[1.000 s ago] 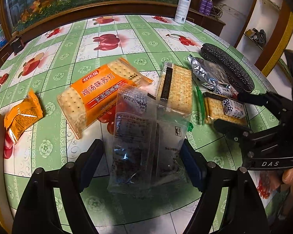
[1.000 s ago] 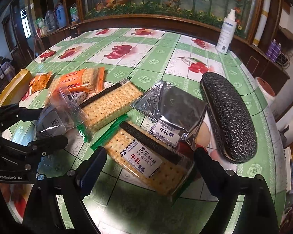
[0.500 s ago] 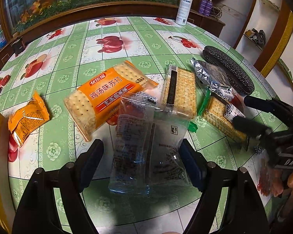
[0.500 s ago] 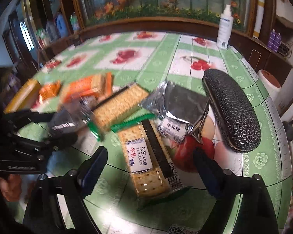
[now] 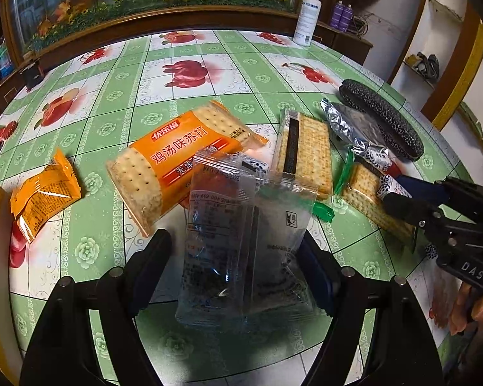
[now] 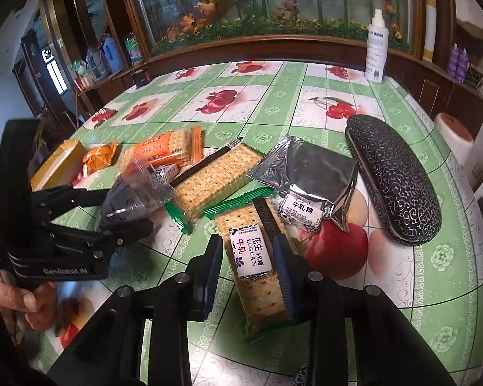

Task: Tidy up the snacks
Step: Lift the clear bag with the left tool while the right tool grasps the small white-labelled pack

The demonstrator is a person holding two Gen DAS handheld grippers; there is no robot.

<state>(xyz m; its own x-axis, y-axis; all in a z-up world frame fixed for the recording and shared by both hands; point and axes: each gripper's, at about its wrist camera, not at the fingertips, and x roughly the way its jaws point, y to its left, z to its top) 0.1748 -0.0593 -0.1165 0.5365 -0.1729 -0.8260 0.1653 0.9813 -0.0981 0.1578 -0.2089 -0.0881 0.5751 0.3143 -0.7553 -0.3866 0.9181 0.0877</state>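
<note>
1. Table [image 5: 209, 54]: round, under a green cloth with fruit prints; snacks lie scattered across its near half.
2. Glasses case [image 6: 393, 180]: dark, at 3 o'clock, beside a silver pouch [image 6: 318, 170].
3. Orange cracker pack [image 5: 180, 157]: at 10 o'clock from the clear bag.
4. Clear bag [image 5: 244, 244]: between the fingers of the left gripper [image 5: 238, 273], whose jaws are closing; contact cannot be told.
5. Nougat cracker pack [image 6: 257, 263]: at 6 o'clock, between the closing jaws of the right gripper [image 6: 251, 273]; the right pad touches it, the left stands just off.
6. Orange sachet [image 5: 42, 199]: at 9 o'clock, near a yellow box [image 6: 58, 164].
</note>
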